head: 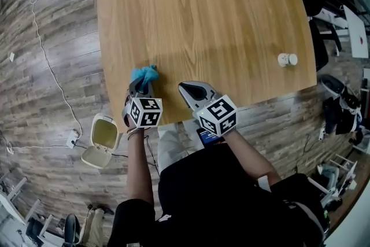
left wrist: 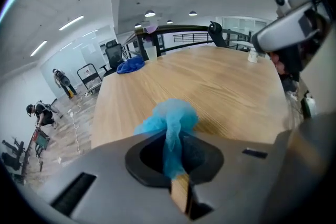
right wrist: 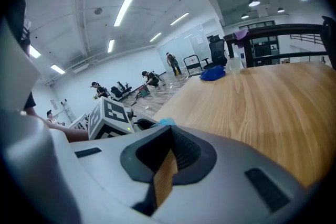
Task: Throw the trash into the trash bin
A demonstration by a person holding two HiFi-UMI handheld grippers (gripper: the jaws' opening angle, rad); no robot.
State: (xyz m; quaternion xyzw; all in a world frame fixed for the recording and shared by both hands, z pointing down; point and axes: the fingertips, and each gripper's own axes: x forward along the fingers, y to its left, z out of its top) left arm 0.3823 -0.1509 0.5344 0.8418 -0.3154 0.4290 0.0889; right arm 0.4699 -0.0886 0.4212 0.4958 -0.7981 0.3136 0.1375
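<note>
The blue wad of trash (head: 144, 73) is pinched tight in the closed left gripper (head: 141, 83) at the table's (head: 231, 37) near edge, seemingly for carrying to the open bin (head: 106, 137) on the floor, near left, while the right gripper (head: 186, 89) is held shut and empty.

Probably an open-plan office or lab: ceiling strip lights (right wrist: 124, 10), office chairs (left wrist: 113, 52), cables (head: 49, 66) across wood floor (head: 34, 130).

Head view overhead, gripper views skim table (head: 219, 26)
</note>
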